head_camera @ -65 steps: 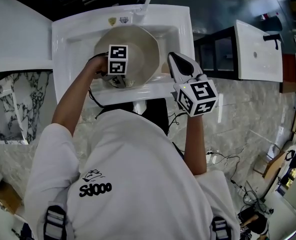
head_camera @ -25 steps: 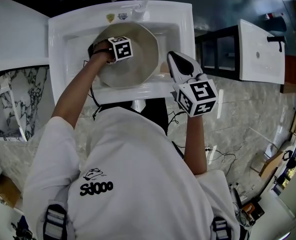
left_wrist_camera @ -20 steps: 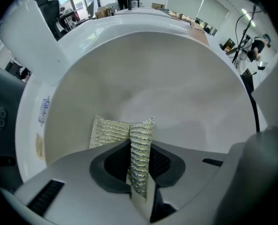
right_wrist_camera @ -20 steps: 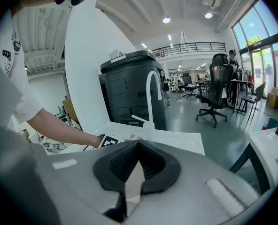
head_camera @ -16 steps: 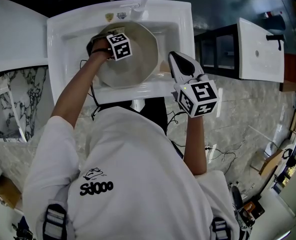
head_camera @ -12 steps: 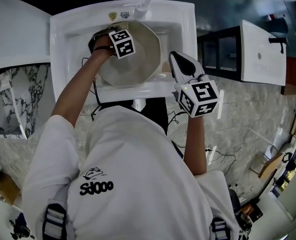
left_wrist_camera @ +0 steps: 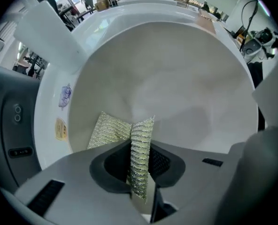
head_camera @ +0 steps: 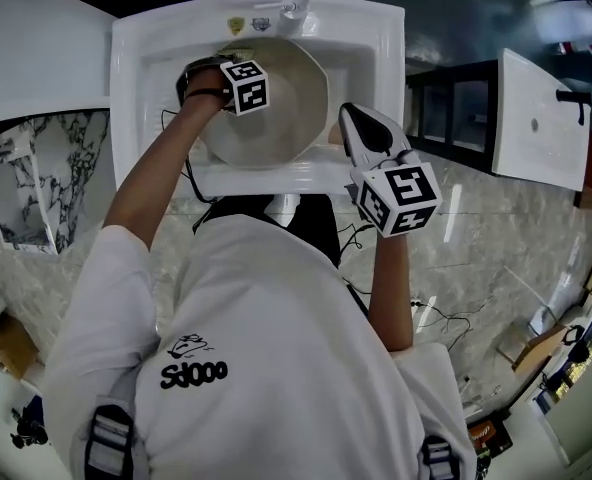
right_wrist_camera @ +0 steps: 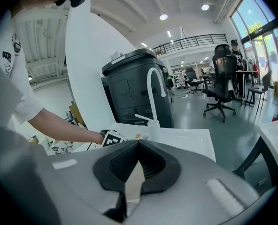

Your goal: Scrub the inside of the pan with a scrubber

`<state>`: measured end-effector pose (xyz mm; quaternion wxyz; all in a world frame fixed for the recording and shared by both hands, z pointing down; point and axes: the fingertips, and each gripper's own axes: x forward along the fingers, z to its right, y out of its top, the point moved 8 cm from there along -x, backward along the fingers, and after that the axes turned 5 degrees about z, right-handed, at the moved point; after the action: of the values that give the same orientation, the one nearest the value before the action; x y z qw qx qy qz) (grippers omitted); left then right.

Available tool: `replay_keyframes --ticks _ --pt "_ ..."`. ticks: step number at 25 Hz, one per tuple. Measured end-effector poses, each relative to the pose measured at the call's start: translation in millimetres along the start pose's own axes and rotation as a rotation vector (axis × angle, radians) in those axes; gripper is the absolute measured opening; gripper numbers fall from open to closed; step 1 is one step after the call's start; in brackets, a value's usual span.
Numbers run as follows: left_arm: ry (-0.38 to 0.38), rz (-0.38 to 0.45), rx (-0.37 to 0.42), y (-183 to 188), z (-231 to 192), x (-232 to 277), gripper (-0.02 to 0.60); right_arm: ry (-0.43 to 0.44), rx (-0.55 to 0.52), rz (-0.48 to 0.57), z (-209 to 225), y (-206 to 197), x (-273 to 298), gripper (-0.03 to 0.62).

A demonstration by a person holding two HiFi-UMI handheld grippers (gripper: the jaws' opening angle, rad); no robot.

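Head view: left gripper moved scrubber to pan's far wall.

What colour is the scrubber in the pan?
The scrubber is silvery with a pale gold tint and a ribbed weave; clearest in the left gripper view.

Left gripper, scrubber pinched upright in its jaws, sits low against one wall of the pan. Ahead of it I see the whole bowl bare, with free sweep forward and to the right. To its left the pan rim, then the sink wall close by; tight there. Faucet spout crosses above, ahead-left, limiting lift on that side. Far right across the bowl, the right gripper, jaws closed on the pan's handle, blocks that rim.
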<state>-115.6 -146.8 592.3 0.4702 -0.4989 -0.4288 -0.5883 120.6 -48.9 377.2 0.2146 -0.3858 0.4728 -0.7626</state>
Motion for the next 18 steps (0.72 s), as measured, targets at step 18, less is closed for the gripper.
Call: replay_keyframes --ticks 18 --pt "-0.449 -0.216 -0.251 -45 63 2 0.066 0.213 -0.01 -0.009 24 15 34 0.009"
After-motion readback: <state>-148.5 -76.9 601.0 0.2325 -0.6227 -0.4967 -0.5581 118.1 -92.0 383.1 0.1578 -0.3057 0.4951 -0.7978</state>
